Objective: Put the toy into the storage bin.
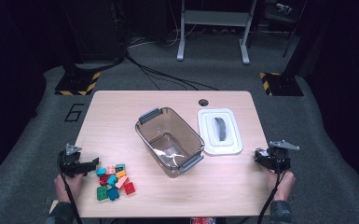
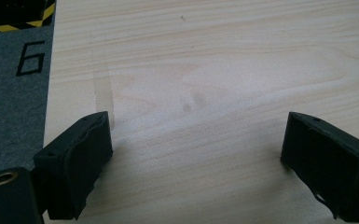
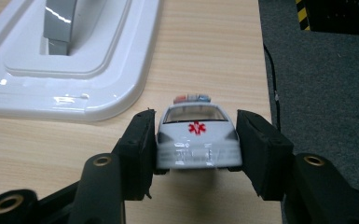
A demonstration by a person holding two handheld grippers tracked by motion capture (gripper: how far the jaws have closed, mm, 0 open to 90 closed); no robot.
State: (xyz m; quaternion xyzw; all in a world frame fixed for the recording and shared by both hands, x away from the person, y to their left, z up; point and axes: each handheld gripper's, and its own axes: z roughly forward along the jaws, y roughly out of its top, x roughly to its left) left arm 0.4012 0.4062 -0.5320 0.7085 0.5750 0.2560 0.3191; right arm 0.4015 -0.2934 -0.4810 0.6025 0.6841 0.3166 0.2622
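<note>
**A:** Where is the toy car?

**B:** A small white toy ambulance [image 3: 198, 135], with a red star on its rear window and a light bar on its roof, sits between the jaws of the right gripper [image 3: 196, 140]. Both pads appear to press its sides, so the jaws are grasping it, at the worktop's [image 1: 224, 179] right edge. Just ahead lies a white lid [image 3: 81, 70], and left of that an empty clear tub [image 1: 170, 140].

**A:** And the other hand?

**B:** The left gripper [image 2: 193, 158] rests with its jaws wide apart and nothing between them, beside a heap of coloured bricks [image 1: 114, 181].

**A:** What could go wrong?

**B:** The grip is only on the car's smooth rear flanks, so the car could swivel or slip out during a lift and roll off the near edge onto the carpet.
</note>
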